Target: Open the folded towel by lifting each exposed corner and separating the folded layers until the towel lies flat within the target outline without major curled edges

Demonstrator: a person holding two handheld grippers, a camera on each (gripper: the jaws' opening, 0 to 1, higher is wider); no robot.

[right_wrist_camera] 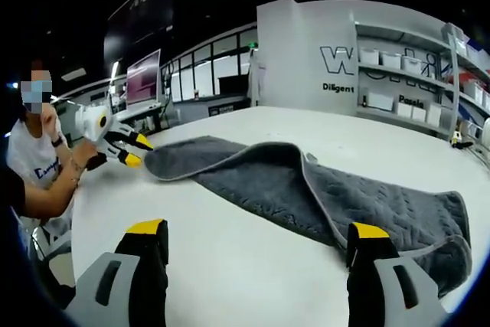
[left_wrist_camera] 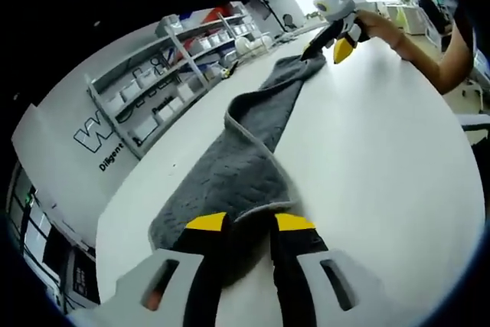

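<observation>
The grey towel (left_wrist_camera: 253, 151) is lying stretched along the white bench (left_wrist_camera: 383, 158), partly folded. The left tool (left_wrist_camera: 250, 223) is clamping its near edge; the right tool (right_wrist_camera: 256, 237) is hanging apart. Uneven pulling is likely risking curled edges.

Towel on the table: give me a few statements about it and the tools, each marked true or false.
1. The towel is grey and lies on a white table. True.
2. The towel lies fully flat in one layer. False: one layer is folded over along its length.
3. The right tool has its jaws wide apart. True.
4. Both tools are at the same end of the towel. False: the left tool is at one end and the right tool at the opposite end.
5. The shelves by the wall are bare. False: they hold white bins.
</observation>
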